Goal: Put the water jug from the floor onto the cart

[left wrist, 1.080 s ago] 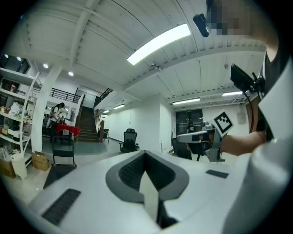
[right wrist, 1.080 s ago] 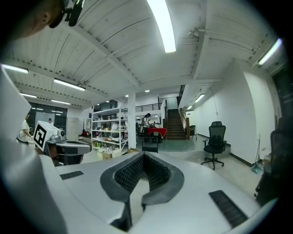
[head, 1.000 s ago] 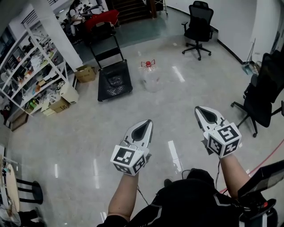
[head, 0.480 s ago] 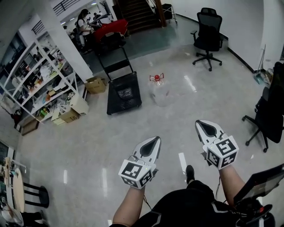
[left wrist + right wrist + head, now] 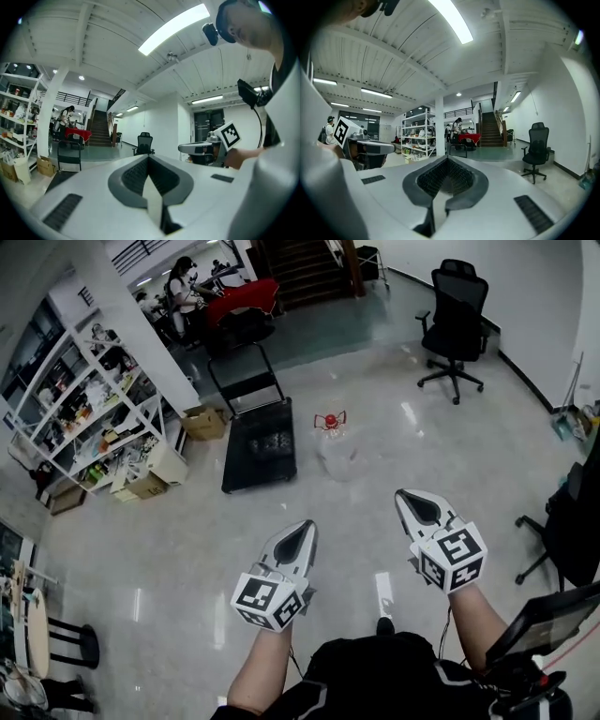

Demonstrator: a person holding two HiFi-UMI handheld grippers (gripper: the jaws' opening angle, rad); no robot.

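Note:
A clear water jug (image 5: pixel 337 451) with a red cap and handle stands on the glossy floor ahead of me. Just left of it sits a black flat cart (image 5: pixel 259 448) with its push handle upright at the far end. My left gripper (image 5: pixel 302 536) and right gripper (image 5: pixel 413 503) are held level at waist height, well short of the jug, both shut with nothing between the jaws. The left gripper view shows its closed jaws (image 5: pixel 149 161) and the other gripper (image 5: pixel 206 147) to the right. In the right gripper view its jaws (image 5: pixel 447 164) meet.
White shelving (image 5: pixel 89 409) with cardboard boxes (image 5: pixel 202 423) lines the left side. A black office chair (image 5: pixel 455 320) stands at the back right, another chair (image 5: pixel 572 531) at the right edge. A red-covered table (image 5: pixel 239 298) and a person are at the far back near stairs.
I have walked forward: the jug and cart have come nearer and lower in the head view. Both grippers stay shut and level in front of me.

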